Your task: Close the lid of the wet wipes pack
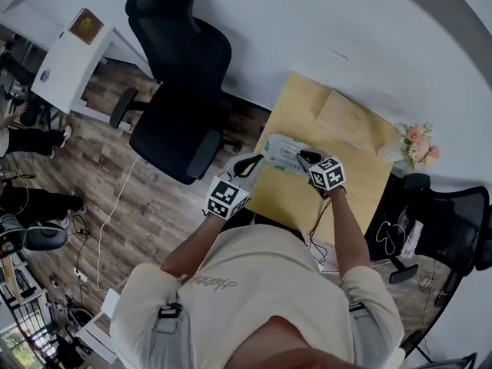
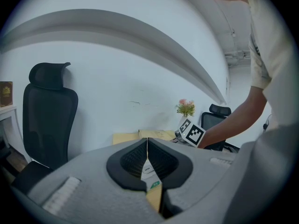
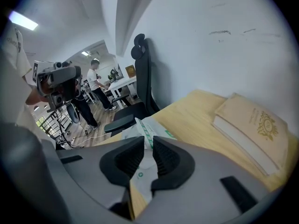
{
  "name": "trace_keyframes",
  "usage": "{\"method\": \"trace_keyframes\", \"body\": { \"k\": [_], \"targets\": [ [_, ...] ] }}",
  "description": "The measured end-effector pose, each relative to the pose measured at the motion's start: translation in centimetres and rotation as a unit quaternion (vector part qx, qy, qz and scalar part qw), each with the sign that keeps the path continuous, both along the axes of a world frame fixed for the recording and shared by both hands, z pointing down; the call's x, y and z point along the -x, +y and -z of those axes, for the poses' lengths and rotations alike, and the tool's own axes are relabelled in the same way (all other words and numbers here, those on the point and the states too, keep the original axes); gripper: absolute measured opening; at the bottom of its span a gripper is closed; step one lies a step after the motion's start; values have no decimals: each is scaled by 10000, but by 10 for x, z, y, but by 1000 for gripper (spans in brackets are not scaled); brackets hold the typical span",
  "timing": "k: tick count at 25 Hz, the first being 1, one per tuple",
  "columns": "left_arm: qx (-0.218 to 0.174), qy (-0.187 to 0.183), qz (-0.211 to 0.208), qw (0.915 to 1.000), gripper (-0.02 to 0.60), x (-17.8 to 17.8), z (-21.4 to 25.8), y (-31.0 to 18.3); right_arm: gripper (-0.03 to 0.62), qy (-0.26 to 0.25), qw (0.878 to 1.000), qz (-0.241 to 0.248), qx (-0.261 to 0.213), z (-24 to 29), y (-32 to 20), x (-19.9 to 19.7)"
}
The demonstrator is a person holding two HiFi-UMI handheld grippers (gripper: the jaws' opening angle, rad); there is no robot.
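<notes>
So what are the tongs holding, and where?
The right tongs pinch the pack by its end edge. The left tongs are shut at its other end; whether they grip is unclear.

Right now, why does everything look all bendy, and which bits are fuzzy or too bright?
Head view: the wide lens curves the wall behind the table; light is even. Left gripper view: the left tongs sit near the lens and look soft; corners go black. Right gripper view: a ceiling light glares top left, the book looks sharp, the wet wipes pack at the right tongs is fuzzy.
</notes>
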State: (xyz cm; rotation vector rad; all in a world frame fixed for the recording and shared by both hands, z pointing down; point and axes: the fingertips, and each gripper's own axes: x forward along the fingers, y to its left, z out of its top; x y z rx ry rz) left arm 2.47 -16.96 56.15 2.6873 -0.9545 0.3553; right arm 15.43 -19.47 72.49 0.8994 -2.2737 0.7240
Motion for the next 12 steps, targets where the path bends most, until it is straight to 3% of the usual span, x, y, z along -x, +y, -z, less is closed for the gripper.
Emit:
{"method": "trace_keyframes", "body": {
  "k": [12],
  "targets": [
    [51, 44, 38, 10000, 18, 13, -6, -2, 48, 460, 9989, 30, 76, -21, 17, 7]
  ]
}}
